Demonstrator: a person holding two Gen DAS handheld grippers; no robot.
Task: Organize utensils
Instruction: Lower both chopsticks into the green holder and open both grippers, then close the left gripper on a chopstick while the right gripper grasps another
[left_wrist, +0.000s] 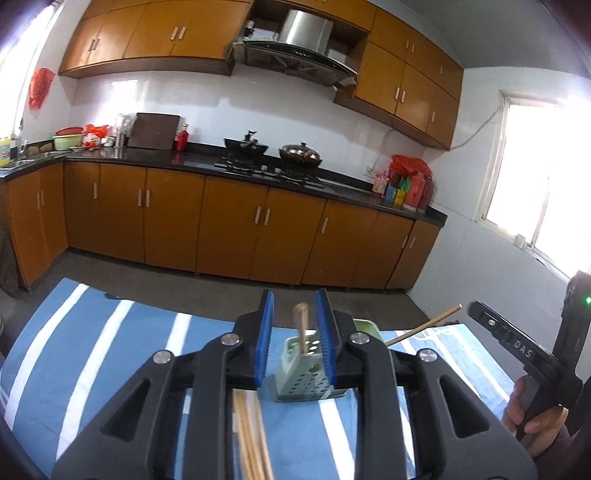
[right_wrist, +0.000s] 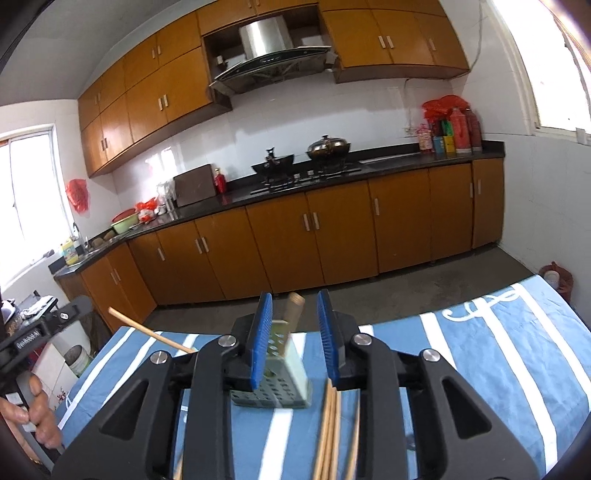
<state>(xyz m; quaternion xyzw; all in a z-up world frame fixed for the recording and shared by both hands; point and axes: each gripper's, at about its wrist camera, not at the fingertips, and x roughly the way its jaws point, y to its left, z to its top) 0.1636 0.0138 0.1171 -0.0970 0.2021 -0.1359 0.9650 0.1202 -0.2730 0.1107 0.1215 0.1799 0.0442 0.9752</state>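
Both grippers' fingers (left_wrist: 266, 339) (right_wrist: 325, 339) stand apart, partly hiding the green holder (left_wrist: 304, 373); chopsticks (right_wrist: 330, 435) blur below.

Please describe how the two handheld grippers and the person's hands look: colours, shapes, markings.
Both the left gripper and the right gripper have black angular plastic linkages with triangular cut-outs, round silver pivot bolts and ribbed blue pads. The right gripper's black handle carries white "DAS" lettering and a green light. The bare hand shows no sleeve.

Black plastic tongs (left_wrist: 294, 339) with ribbed blue pads (left_wrist: 266, 336), silver screws, bare-skinned hand (left_wrist: 532, 417) on grip
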